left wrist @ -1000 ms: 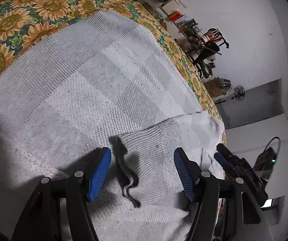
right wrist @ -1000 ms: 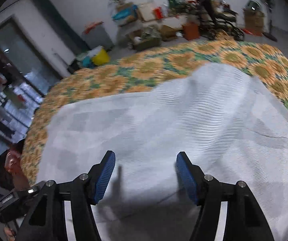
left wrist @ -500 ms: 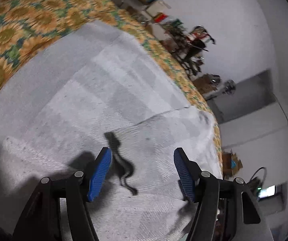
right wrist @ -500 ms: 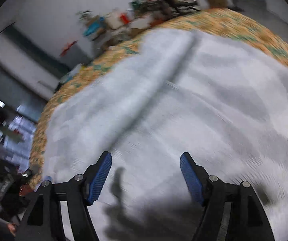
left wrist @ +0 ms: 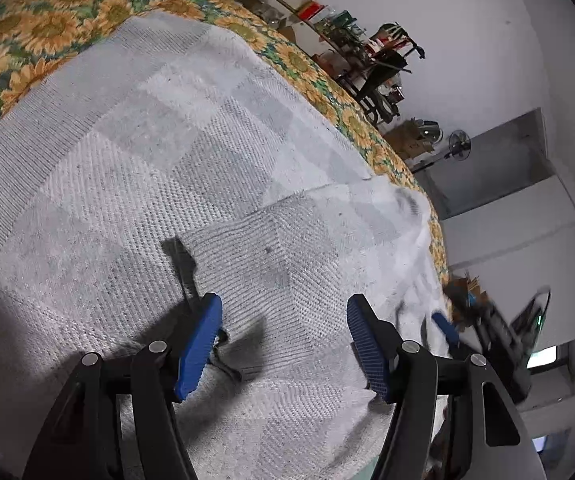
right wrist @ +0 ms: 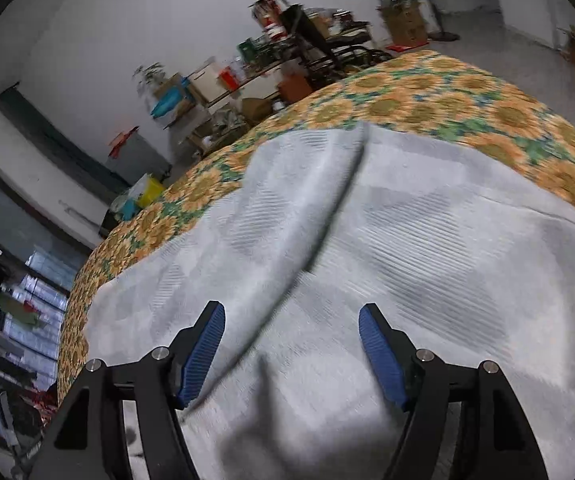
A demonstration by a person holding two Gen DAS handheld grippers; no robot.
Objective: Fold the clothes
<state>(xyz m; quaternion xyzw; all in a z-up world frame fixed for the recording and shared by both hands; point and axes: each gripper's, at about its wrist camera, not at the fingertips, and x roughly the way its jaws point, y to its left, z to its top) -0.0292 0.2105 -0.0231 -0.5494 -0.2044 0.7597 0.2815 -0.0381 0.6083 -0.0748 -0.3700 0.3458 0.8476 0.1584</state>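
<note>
A grey checked cloth (left wrist: pixel 191 152) lies spread across the sunflower bedspread (left wrist: pixel 47 28), one corner folded back over itself near the bed's edge. The left gripper (left wrist: pixel 283 340) hovers above that folded flap, jaws spread, pinching nothing. The right gripper (right wrist: pixel 291 350) hangs over a long crease (right wrist: pixel 327 224) in the cloth, jaws opening, nothing between them.
</note>
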